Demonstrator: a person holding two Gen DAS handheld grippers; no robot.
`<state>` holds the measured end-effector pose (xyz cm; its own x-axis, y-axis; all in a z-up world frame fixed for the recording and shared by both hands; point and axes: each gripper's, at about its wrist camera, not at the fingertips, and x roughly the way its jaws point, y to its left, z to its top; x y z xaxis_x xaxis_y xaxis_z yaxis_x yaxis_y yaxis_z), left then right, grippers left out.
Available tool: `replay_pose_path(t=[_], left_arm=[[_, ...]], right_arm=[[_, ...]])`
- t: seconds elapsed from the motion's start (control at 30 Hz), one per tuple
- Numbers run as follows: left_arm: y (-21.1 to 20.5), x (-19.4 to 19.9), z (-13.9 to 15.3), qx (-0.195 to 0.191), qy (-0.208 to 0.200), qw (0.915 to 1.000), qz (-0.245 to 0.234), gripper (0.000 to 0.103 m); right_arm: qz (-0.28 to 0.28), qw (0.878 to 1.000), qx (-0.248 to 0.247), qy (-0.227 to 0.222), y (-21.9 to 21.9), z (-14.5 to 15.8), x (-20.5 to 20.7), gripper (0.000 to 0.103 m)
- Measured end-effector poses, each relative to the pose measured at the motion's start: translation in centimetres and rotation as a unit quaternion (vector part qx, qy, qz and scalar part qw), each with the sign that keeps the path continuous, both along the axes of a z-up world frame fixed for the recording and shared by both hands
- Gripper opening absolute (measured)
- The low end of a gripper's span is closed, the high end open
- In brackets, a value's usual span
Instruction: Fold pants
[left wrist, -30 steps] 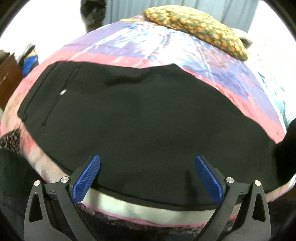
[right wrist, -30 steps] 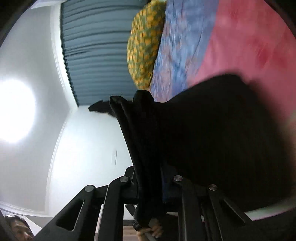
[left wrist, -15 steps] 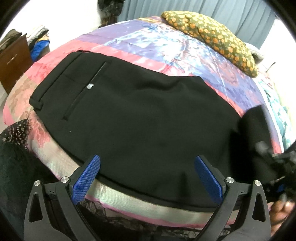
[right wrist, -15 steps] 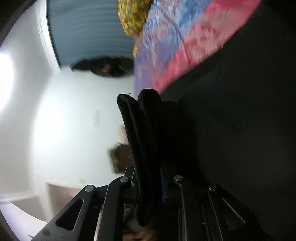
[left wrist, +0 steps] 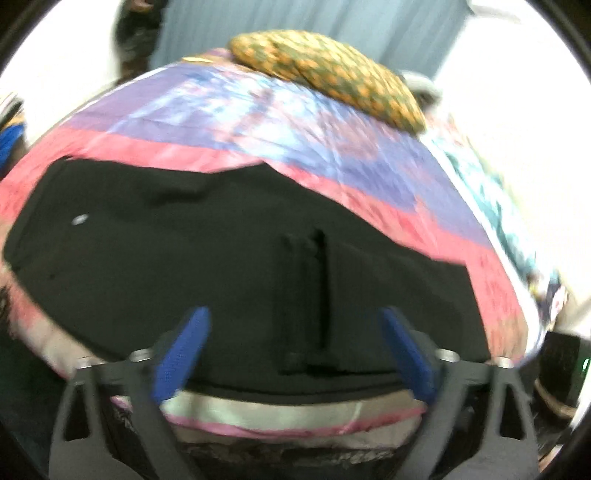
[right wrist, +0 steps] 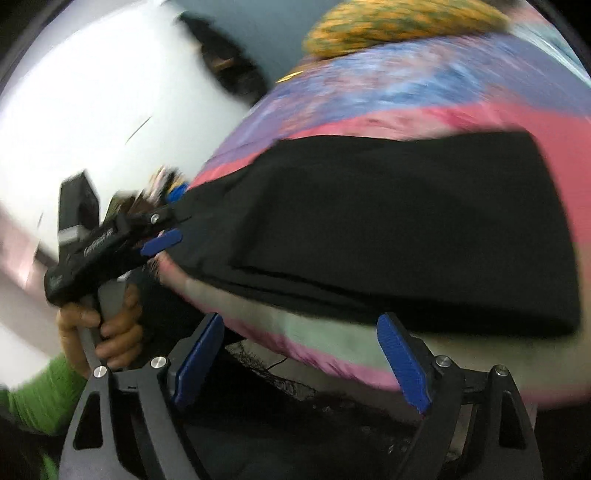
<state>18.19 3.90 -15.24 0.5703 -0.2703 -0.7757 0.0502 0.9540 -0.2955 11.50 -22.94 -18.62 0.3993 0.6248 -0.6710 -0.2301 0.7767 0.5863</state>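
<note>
Black pants (left wrist: 221,258) lie on the bedspread (left wrist: 258,110), with the leg end folded back over the middle as a raised flap (left wrist: 306,295). My left gripper (left wrist: 293,354) hangs over the pants' near edge. Its jaws are closing, and its blue pads are wide apart and press on nothing. In the right wrist view the folded pants (right wrist: 406,221) stretch across the bed. My right gripper (right wrist: 301,360) is at the bed's near edge, its jaws opening and nothing between them. The left gripper (right wrist: 177,227) shows there at the pants' left end, held by a hand (right wrist: 107,332) in a green sleeve.
A yellow-orange patterned pillow (left wrist: 325,74) lies at the far side of the bed, in front of a grey-blue curtain (left wrist: 314,18). The bed's pale side edge (right wrist: 314,332) drops off just ahead of the right gripper. A dark object (right wrist: 225,66) hangs on the white wall.
The right gripper let go of the bunched leg end, which now lies folded over the pants, then rolled and swung back to the bed's edge. The left gripper's jaws narrowed a little.
</note>
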Motion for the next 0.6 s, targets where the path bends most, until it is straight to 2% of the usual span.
replay_pose_path(t=[0.07,0.13,0.23,0.27,0.37,0.47,0.53,0.6], left_arm=[[-1.7,0.9,-0.9,0.021,0.021,0.9993,-0.024,0.058],[-3.1,1.7,-1.9,0.045,0.034,0.9976,-0.041,0.050],[-5.4,2.6,-3.4,0.091,0.056,0.9922,-0.064,0.005],[-5.9,2.8,-3.5,0.117,0.052,0.9902,-0.056,0.004],[-4.8,2.7,-3.3,0.122,0.057,0.9907,-0.022,0.003],[-4.4,2.6,-3.7,0.133,0.060,0.9890,-0.021,0.004],[-4.9,2.5,-3.9,0.142,0.058,0.9877,-0.027,0.006],[-5.1,2.6,-4.1,0.150,0.056,0.9867,-0.027,0.011]], right_arm=[[-0.038,0.999,0.029,0.002,-1.5,0.1,1.6,0.085],[-0.063,0.997,0.043,-0.017,-2.6,0.7,1.7,0.085],[-0.072,0.997,0.026,-0.031,-3.7,1.3,0.2,0.085],[-0.075,0.996,0.011,-0.039,-3.7,1.6,0.4,0.085],[-0.110,0.992,-0.005,-0.064,-5.9,2.8,0.5,0.085],[-0.148,0.987,-0.034,-0.057,-9.3,2.6,2.5,0.085],[-0.153,0.985,-0.041,-0.062,-10.1,3.3,3.9,0.084],[-0.133,0.987,-0.033,-0.083,-10.3,3.9,5.6,0.082]])
